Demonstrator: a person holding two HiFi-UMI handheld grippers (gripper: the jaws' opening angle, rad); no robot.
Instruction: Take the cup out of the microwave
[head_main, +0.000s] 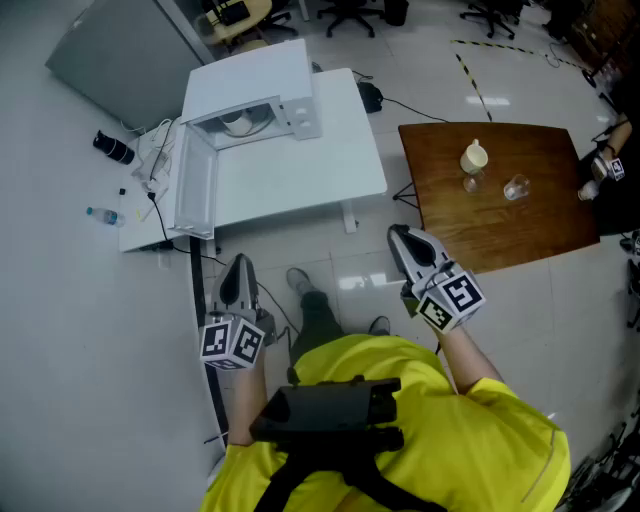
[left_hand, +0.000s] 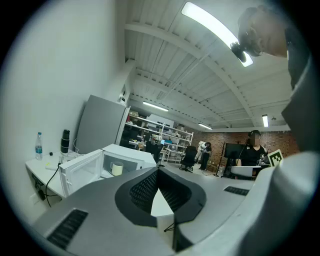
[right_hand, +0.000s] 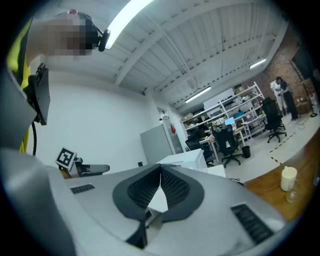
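Observation:
The white microwave (head_main: 290, 110) stands on a white table (head_main: 340, 170) with its door (head_main: 195, 190) swung open to the left. Inside it sits a pale cup (head_main: 240, 122), which also shows in the left gripper view as a cream cup (left_hand: 117, 169) in the open microwave (left_hand: 125, 157). My left gripper (head_main: 237, 264) is shut and empty, held over the floor well short of the table. My right gripper (head_main: 397, 233) is shut too, with nothing in it, between the white table and the brown one. Both point roughly level toward the tables.
A brown wooden table (head_main: 500, 210) at the right carries a cream cup (head_main: 474, 157) and two clear glasses (head_main: 516, 188). A water bottle (head_main: 103, 213) and a dark flask (head_main: 114, 148) lie left of the microwave, among cables. Office chairs stand far behind.

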